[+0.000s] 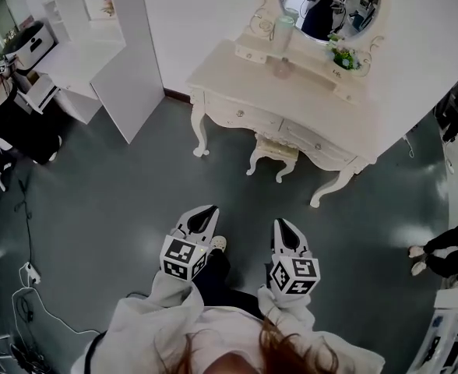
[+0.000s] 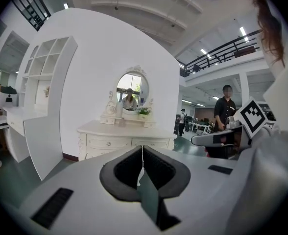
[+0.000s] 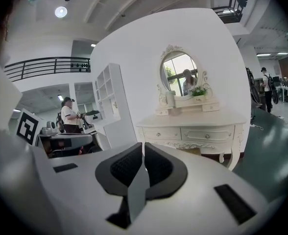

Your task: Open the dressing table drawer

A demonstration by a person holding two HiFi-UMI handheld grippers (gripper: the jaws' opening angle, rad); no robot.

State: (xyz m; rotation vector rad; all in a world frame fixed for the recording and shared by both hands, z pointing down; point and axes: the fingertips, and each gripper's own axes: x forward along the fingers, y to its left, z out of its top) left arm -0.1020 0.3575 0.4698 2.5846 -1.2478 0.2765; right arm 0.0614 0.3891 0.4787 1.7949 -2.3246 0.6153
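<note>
A cream dressing table [image 1: 237, 72] with an oval mirror [image 1: 330, 2] stands against the white wall, several steps ahead of me. Its two front drawers [image 1: 243, 114] [image 1: 316, 141] are closed; they also show as drawers [image 2: 108, 143] in the left gripper view and drawers [image 3: 203, 133] in the right gripper view. My left gripper [image 1: 208, 211] and right gripper [image 1: 280, 224] are held side by side over the grey floor, well short of the table. Both are shut with nothing between the jaws, as seen on the left gripper [image 2: 142, 151] and right gripper [image 3: 143, 148].
A small cream stool [image 1: 274, 150] is tucked under the table. A plant [image 1: 344, 59] and jars stand on top. A white shelf unit [image 1: 128, 45] stands left. A seated person [image 1: 447, 248] is at the right edge. Cables [image 1: 26, 275] lie on the floor at left.
</note>
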